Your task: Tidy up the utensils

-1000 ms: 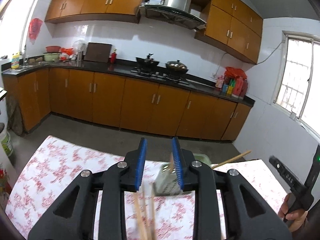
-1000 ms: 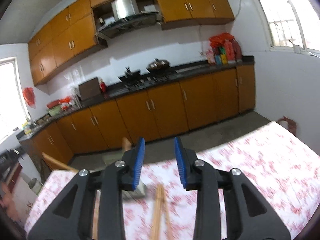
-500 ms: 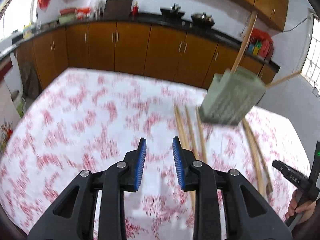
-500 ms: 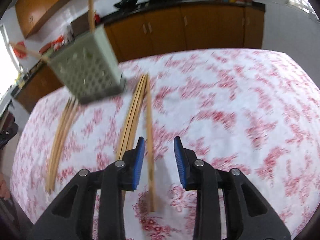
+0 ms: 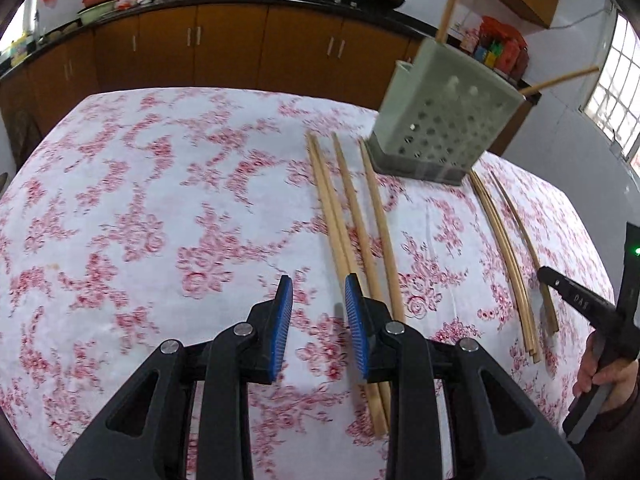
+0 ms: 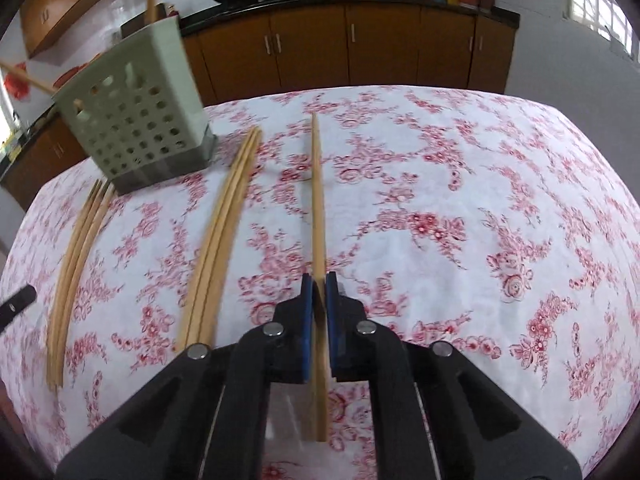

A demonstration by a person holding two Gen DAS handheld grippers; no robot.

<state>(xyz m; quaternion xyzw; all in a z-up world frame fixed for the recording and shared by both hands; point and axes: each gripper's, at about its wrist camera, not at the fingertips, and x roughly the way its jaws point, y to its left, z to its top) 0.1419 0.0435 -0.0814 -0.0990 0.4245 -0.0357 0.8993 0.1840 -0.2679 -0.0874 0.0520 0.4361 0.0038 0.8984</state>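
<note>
The left gripper is wide apart and holds nothing. A bunch of long wooden chopsticks lies just to its right on the red-flowered tablecloth, pointing away toward the pale green holder with holes. The right gripper is pinched tight on one long wooden chopstick. That stick points straight ahead, and the holder stands up and to the left of it.
</note>
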